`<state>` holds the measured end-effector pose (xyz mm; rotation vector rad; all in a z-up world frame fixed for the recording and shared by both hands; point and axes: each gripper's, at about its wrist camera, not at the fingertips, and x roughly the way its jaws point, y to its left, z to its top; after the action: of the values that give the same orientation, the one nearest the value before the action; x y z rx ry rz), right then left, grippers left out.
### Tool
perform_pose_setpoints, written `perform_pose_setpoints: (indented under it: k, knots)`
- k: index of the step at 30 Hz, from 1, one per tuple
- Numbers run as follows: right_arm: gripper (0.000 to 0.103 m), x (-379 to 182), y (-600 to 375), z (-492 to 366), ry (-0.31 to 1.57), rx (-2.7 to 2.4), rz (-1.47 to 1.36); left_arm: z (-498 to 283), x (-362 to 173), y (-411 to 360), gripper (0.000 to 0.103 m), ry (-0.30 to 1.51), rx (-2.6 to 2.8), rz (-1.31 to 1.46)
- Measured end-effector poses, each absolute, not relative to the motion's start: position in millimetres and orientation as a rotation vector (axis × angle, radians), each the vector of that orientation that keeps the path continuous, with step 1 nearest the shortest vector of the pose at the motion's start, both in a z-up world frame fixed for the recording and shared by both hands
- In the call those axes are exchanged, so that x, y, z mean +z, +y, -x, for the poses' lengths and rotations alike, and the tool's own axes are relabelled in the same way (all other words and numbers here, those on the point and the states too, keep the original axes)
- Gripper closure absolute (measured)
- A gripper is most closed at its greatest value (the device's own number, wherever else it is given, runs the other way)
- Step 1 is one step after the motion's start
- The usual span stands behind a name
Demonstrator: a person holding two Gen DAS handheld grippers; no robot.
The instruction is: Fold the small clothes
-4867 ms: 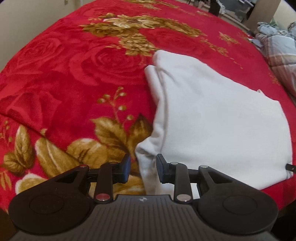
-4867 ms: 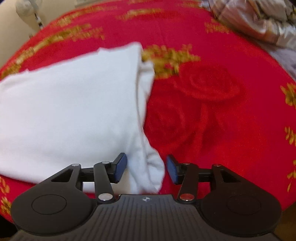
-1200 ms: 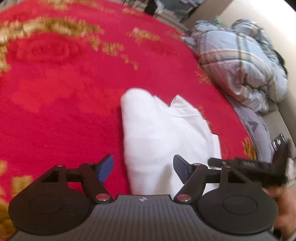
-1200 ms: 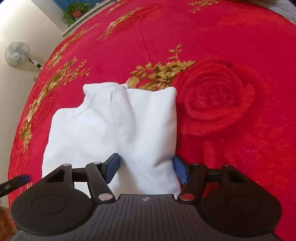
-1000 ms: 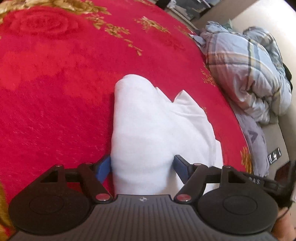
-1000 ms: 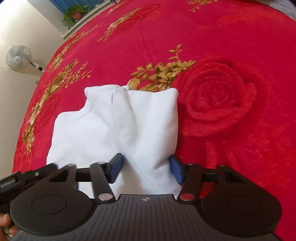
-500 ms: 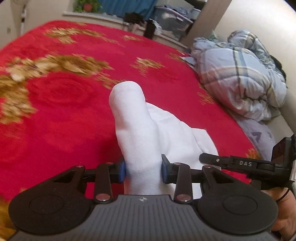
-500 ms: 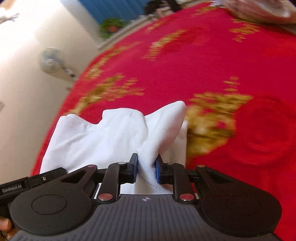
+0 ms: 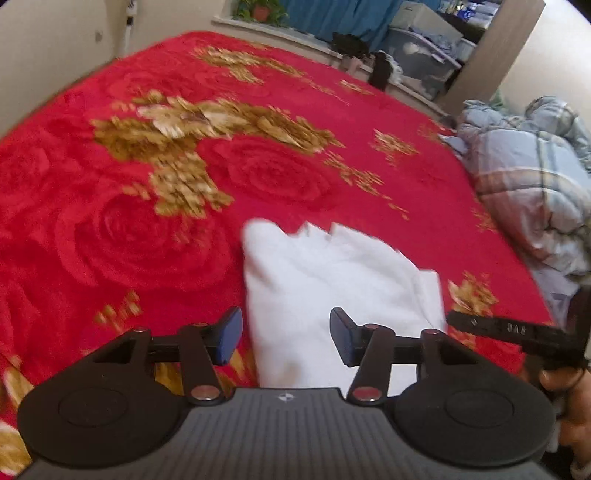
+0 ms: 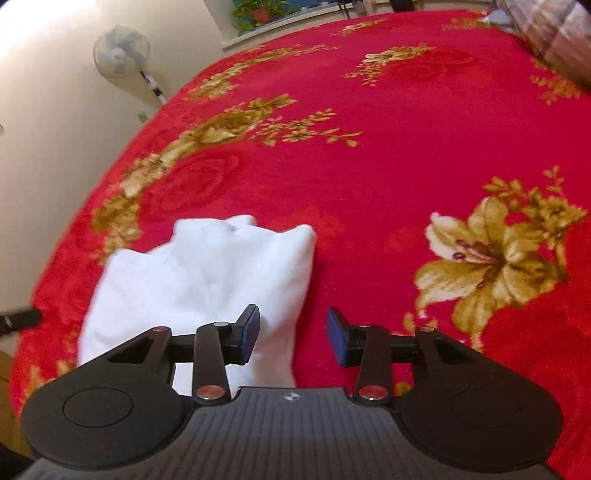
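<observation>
A folded white garment [image 9: 332, 280] lies on the red floral blanket [image 9: 258, 173]. My left gripper [image 9: 285, 339] hovers over its near left end. Its jaws are opening, the cloth sits between the blue pads, and neither pad presses on it. In the right wrist view the same garment [image 10: 199, 273] lies at the lower left. My right gripper [image 10: 293, 338] is over its near right corner, also opening, with only the cloth's edge between the pads. The other gripper [image 9: 517, 332] and a hand [image 9: 565, 387] show at the right edge of the left wrist view.
A bunched plaid quilt [image 9: 535, 192] lies at the blanket's right side. Storage boxes [image 9: 424, 55] and a potted plant [image 9: 258, 9] stand past the far edge. A standing fan [image 10: 120, 50] is by the wall on the left. The blanket [image 10: 406, 155] stretches wide beyond the garment.
Half a second ago both grippers were pinched on the raised garment. Now both have let go, their jaws are wider, and the garment lies flatter on the blanket. Both views have drawn back and up.
</observation>
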<state>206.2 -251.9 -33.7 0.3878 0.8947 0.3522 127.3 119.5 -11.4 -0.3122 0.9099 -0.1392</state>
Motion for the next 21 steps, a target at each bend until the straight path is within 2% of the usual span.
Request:
perform_pose_setpoints:
  k: [3,4,7,13,16,18,21]
  knots:
    - [0.048,-36,-252,-198,0.935,0.432,-0.415,-122,-36,109,0.042,0.968,-0.201,0.359]
    - [0.047,-39,-251,-195,0.959,0.454,-0.413,-123,-46,105,0.042,1.002,-0.221,0.367]
    - [0.047,-55,-243,-184,1.047,0.452,-0.309,-129,-77,93,0.037,1.142,-0.185,0.235]
    - [0.047,-55,-257,-174,1.046,0.442,-0.349,-118,-48,94,0.038,1.029,-0.251,0.216]
    - [0.049,-54,-258,-168,1.046,0.465,-0.326,-114,-59,87,0.037,1.085,-0.256,0.161]
    - [0.048,-61,-257,-167,1.069,0.451,-0.260,-113,-73,81,0.029,1.130,-0.215,0.072]
    - [0.048,-61,-258,-161,1.069,0.429,-0.221,-105,-57,81,0.030,1.061,-0.201,0.058]
